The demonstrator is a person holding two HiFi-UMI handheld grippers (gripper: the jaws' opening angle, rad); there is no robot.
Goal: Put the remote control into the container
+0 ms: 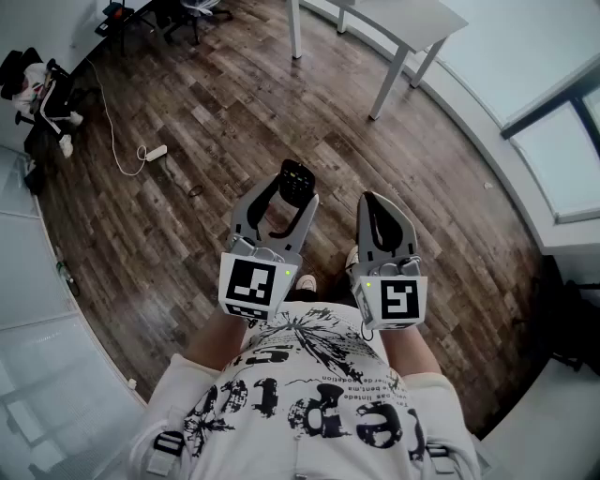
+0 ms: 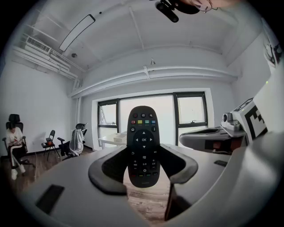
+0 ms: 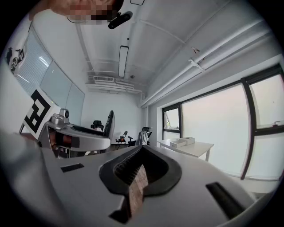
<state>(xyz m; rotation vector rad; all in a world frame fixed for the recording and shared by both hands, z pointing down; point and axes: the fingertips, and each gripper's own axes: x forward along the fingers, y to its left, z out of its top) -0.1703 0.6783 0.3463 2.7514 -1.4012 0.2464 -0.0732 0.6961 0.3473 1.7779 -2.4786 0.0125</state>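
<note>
A black remote control (image 2: pixel 143 146) stands upright between the jaws of my left gripper (image 2: pixel 143 174), buttons facing the camera, and the pads press on its lower sides. In the head view the remote (image 1: pixel 296 178) sticks out past the left gripper (image 1: pixel 291 194), held above the wooden floor. My right gripper (image 1: pixel 377 201) hovers beside it with its jaws together and nothing between them; only a thin slit of floor shows in the right gripper view (image 3: pixel 138 177). A white box (image 3: pixel 182 142) lies on a white table by the windows.
The white table (image 1: pixel 394 23) stands ahead on the wooden floor. A power strip with a cable (image 1: pixel 155 151) lies at the left. Office chairs (image 2: pixel 76 139) stand near the wall, and a person (image 2: pixel 15 144) sits on one. Large windows (image 2: pixel 153 115) fill the far wall.
</note>
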